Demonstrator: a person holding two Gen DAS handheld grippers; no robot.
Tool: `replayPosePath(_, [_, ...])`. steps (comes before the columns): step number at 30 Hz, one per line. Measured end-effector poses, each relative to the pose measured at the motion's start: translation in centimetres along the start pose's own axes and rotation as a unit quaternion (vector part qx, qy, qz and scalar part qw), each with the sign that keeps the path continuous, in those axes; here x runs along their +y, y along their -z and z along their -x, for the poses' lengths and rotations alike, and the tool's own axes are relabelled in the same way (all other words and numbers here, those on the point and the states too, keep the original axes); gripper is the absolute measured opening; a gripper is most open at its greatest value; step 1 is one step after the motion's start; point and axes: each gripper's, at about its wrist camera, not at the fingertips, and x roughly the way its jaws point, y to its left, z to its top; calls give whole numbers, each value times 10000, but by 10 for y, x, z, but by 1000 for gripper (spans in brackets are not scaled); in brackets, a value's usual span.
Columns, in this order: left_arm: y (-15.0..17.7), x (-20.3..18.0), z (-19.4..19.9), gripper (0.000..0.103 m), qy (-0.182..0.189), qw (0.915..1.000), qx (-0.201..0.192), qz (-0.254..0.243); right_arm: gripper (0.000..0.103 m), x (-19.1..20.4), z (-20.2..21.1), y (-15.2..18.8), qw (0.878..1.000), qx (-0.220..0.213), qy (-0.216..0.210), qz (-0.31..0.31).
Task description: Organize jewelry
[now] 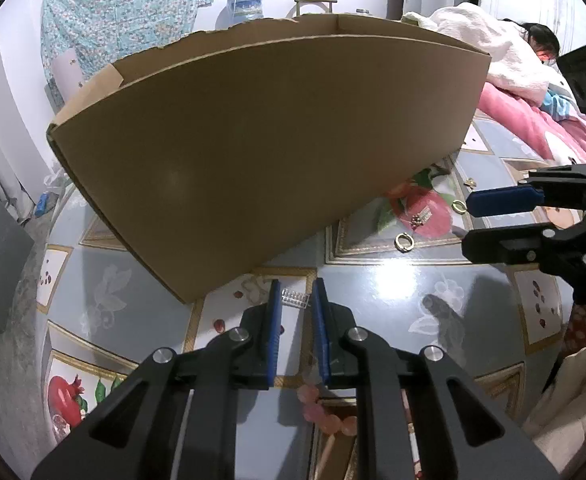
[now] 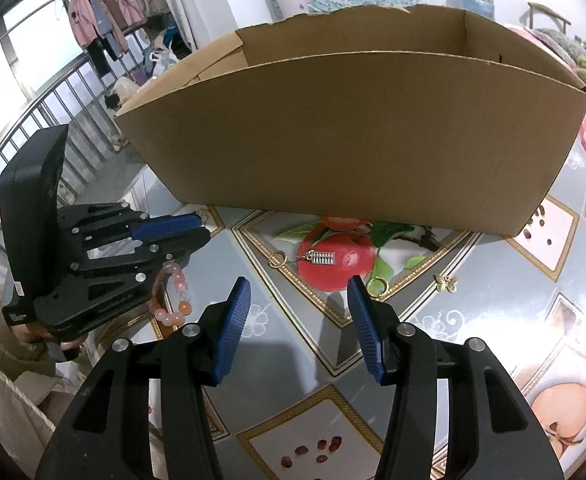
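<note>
Left gripper [image 1: 296, 300]: pinches a small clear beaded charm [image 1: 294, 300], just by the box [image 1: 269, 140].
Right gripper [image 2: 299, 296]: open wide, holding nothing.
Table [image 2: 473, 320]: gold rings [image 2: 377, 286], pink bead bracelet [image 2: 175, 312].

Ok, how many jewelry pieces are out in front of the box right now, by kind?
Gold rings: 2
Silver abacus charm: 1
Gold butterfly: 1
Pink bead bracelet: 1
Clear crystal piece: 1
Total: 6
</note>
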Motion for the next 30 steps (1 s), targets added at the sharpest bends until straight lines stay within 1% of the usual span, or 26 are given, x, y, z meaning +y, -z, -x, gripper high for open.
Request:
replayPosePath(9, [4, -6, 4, 14, 97, 9999, 23, 26, 49, 3, -4, -3, 10000, -6, -29, 67])
replayPosePath(13, [5, -6, 4, 14, 108, 9999, 18, 73, 47, 14, -11, -10, 9994, -45, 19, 346])
replayPosePath(17, [5, -6, 3, 14, 116, 9999, 18, 91, 43, 20, -17, -13, 9988, -45, 60, 478])
replayPosePath(20, [5, -5, 3, 14, 140, 9998, 13, 109, 38, 19, -21, -13, 9988, -8, 77, 474])
replayPosePath(25, [6, -3, 4, 14, 189, 9997, -4, 155, 32, 20, -27, -15, 9989, 26, 77, 466])
replayPosePath(30, [6, -2, 4, 14, 213, 9996, -8, 169, 30, 26, -31, -15, 9984, 60, 74, 555])
